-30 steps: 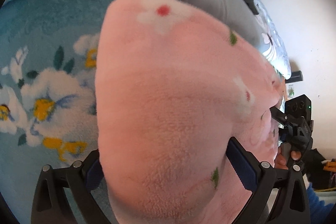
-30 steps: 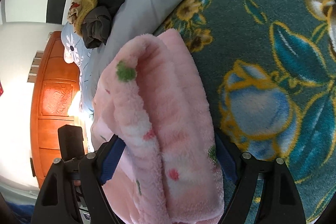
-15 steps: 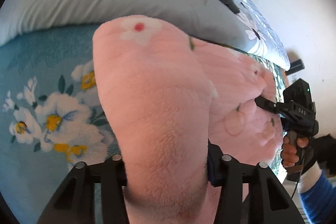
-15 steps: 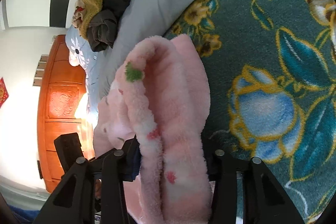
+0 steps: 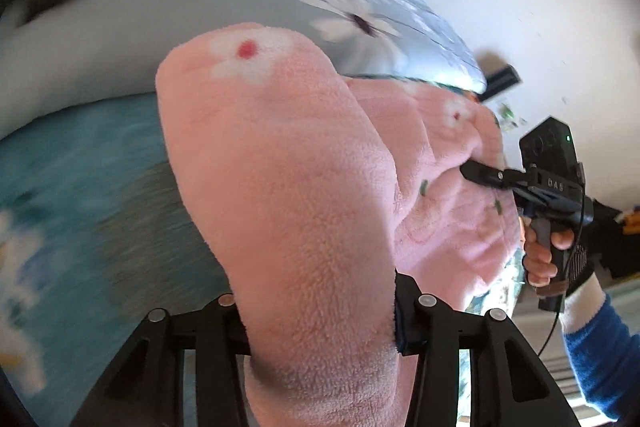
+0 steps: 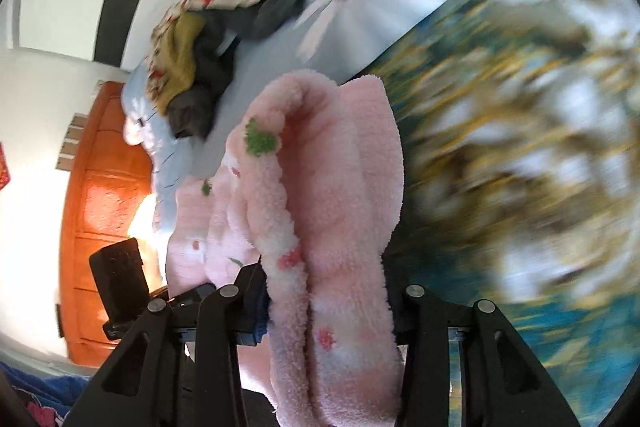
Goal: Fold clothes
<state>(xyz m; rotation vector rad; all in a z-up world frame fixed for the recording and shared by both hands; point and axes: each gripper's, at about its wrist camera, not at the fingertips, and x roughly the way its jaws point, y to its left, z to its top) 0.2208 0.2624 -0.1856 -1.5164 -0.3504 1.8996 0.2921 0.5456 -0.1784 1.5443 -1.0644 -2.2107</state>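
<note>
One pink fleece garment [image 5: 304, 227], printed with white flowers and green leaves, hangs bunched between two grippers: the left gripper [image 5: 320, 323] and right gripper [image 6: 324, 311] each have jaws clamped on a thick fold, having just closed in on it. It sits above the teal floral blanket [image 5: 80, 187], which is motion-blurred. Beyond, one pile of clothes [image 6: 192, 67] is indistinct on the pale bedding [image 5: 120, 39].
</note>
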